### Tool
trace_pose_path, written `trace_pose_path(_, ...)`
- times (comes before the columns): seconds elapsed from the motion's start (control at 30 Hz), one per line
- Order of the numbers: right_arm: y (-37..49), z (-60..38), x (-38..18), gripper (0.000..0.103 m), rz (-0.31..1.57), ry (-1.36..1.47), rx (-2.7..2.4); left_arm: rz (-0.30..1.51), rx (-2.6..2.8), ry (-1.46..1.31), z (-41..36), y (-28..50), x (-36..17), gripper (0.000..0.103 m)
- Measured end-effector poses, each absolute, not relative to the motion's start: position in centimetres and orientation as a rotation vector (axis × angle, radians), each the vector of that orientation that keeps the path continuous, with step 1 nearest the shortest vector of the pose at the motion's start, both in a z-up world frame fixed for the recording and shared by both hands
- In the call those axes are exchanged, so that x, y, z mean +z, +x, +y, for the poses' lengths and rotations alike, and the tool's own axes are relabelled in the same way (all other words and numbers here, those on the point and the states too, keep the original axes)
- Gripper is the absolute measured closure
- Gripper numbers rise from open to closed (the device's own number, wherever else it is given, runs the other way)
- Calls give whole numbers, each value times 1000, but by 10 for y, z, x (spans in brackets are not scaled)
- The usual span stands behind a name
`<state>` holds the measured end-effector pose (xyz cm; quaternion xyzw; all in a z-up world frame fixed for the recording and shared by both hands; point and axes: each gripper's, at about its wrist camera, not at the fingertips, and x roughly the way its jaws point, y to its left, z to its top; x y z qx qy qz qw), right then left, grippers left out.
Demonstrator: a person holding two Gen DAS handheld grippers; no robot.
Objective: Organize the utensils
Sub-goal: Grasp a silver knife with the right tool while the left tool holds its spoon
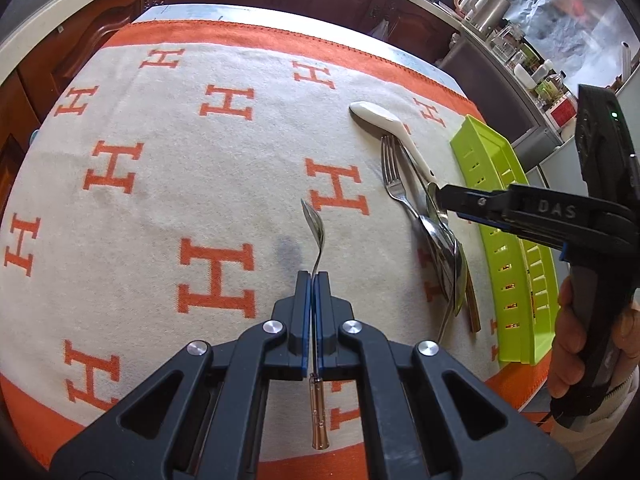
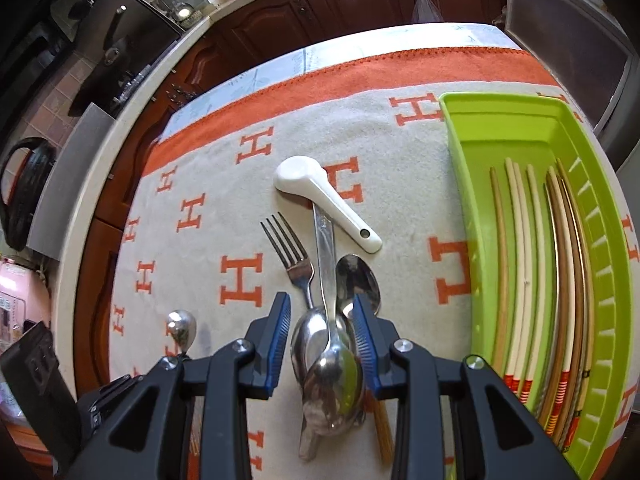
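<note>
My left gripper [image 1: 313, 280] is shut on the thin handle of a metal spoon [image 1: 315, 224], held above the cloth with its bowl pointing away. That spoon's bowl [image 2: 182, 328] also shows at the lower left of the right wrist view. My right gripper [image 2: 320, 316] is open, its blue pads on either side of a pile of stacked metal spoons [image 2: 332, 364]. A fork [image 2: 292, 256] and a white ceramic spoon [image 2: 320, 196] lie just beyond. In the left wrist view the right gripper [image 1: 442, 198] reaches over the same pile [image 1: 444, 248].
A lime green tray [image 2: 452, 128] stands right of the pile, with several chopsticks [image 2: 520, 260] lying lengthwise in it. A golden-brown handle [image 2: 382, 420] pokes from under the spoons. The table wears a cream and orange cloth [image 1: 160, 200]. Wooden cabinets and a counter stand behind.
</note>
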<state>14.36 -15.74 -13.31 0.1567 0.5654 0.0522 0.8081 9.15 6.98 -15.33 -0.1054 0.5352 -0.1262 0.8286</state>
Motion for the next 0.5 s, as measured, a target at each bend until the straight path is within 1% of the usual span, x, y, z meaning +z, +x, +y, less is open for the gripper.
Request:
trace_pose_path(0.1, 147, -148, -141, 80, 1234, 287, 86, 1135, -267, -233, 73, 92, -154, 103)
trace_pose_path(0.27, 148, -138, -148, 86, 1234, 206, 47, 1141, -269, -249, 78, 93, -156, 103)
trace_pose_path(0.3, 148, -137, -148, 92, 1227, 192, 37, 1143, -269, -252, 78, 93, -156, 103)
trace_pose_path(0.33, 148, -137, -149, 95, 1223, 181, 30, 1146, -269, -254, 79, 94, -157, 103)
trace_pose_path(0.5, 145, -136, -149, 96, 1176, 146, 29, 1148, -265, -262, 82, 93, -159, 103)
